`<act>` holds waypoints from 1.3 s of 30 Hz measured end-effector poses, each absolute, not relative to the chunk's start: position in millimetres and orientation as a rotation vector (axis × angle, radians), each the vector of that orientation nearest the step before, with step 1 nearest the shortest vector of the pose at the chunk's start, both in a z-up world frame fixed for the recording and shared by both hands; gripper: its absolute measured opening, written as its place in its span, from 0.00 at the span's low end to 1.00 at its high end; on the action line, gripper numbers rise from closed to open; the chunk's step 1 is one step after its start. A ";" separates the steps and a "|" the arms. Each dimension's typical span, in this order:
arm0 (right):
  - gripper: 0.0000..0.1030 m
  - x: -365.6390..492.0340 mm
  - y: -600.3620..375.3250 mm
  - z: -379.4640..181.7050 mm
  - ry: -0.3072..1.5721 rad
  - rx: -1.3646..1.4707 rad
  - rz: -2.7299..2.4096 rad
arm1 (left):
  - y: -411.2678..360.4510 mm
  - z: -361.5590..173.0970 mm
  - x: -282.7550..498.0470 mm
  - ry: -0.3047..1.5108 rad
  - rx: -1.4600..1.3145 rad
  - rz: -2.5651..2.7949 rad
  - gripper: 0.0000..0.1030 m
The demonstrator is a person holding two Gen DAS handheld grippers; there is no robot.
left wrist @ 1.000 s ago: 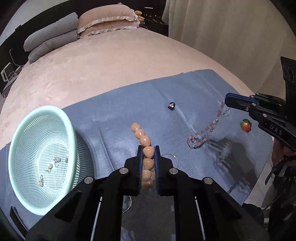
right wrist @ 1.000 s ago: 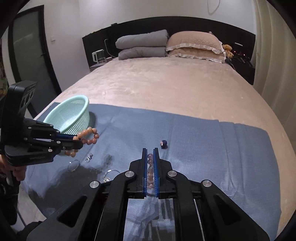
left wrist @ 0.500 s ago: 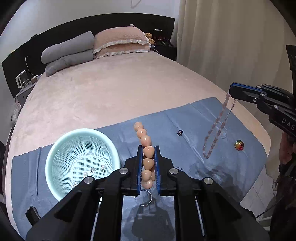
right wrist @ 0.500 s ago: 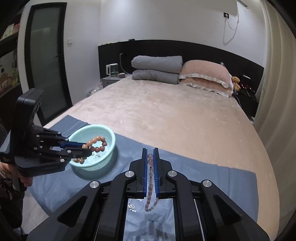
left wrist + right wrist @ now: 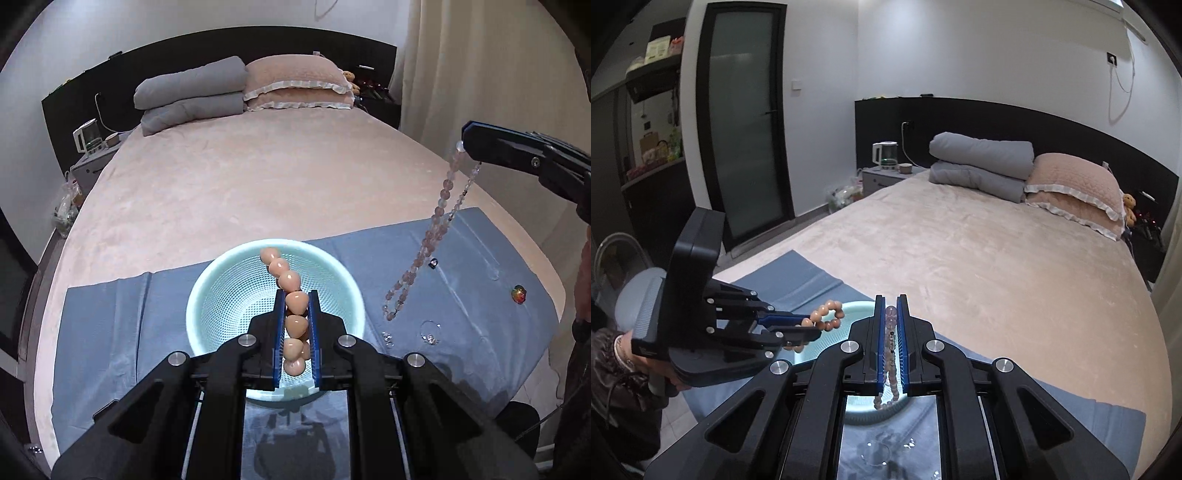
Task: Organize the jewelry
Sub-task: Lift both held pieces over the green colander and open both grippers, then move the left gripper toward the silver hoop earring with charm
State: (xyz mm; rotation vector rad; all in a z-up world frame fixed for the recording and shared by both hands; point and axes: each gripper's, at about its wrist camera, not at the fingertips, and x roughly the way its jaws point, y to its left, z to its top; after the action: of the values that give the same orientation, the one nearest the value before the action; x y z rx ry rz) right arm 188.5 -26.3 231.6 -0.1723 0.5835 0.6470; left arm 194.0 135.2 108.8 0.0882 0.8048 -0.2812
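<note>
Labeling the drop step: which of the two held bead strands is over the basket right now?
The chunky peach bead bracelet in the left gripper, above the mint mesh basket. The long pale pink bead strand in the right gripper hangs over the blue cloth.

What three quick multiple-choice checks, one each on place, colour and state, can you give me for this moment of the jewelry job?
1. Where is the peach bead bracelet?
A. flat on the blue cloth
B. held over the basket
C. on the pillows

2. What colour is the basket?
A. mint green
B. red
C. black

3. How is the pink bead strand?
A. coiled in the basket
B. lying on the bedspread
C. hanging from the right gripper

Answers:
1 B, the left gripper pinches it above the mesh bowl.
2 A, its rim and mesh are pale green.
3 C, it dangles clear of the blue cloth.
</note>
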 end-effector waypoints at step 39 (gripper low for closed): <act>0.73 245.3 16.6 80.2 0.778 -0.110 0.543 | 177.9 25.8 220.6 0.869 0.080 -0.183 0.95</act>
State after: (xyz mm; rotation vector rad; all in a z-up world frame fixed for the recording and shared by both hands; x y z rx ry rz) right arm 245.3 16.6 80.2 -0.1099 0.7784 0.5431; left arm 220.6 177.9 25.8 0.0795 0.8694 -0.1830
